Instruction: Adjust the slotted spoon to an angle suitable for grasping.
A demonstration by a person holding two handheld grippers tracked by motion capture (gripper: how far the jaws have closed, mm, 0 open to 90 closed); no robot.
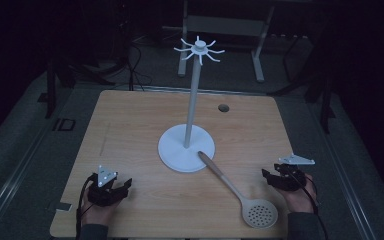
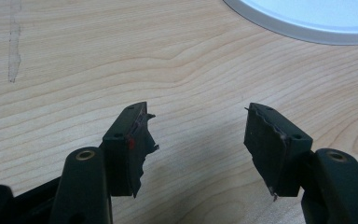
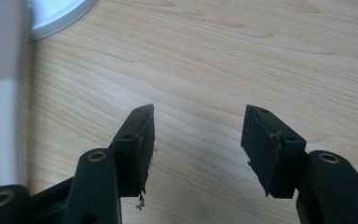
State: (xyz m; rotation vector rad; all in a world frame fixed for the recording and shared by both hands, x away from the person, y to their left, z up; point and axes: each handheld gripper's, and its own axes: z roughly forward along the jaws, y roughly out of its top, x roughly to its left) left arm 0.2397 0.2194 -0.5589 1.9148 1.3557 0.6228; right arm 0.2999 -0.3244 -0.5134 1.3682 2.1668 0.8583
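Likely to skid or spin the skimmer spoon (image 1: 240, 192) if gripped near the round holed head, since the long handle rests with its tip on the base of the white hook stand (image 1: 186, 148) and could lever sideways; could also knock that tall stand if lifted carelessly under the hooks at its top. Lying flat on the wooden table (image 1: 130, 130), slanting from the stand's base down toward the near edge, head nearest the person. Just to the left of the right gripper (image 1: 275, 178), near but apart, handle visible at the left edge of the right gripper view. Jaws apart on both grippers, nothing between them. Left gripper (image 1: 117, 189) well away at the near left corner, probably resting on the tabletop, though dim light makes contact hard to judge.
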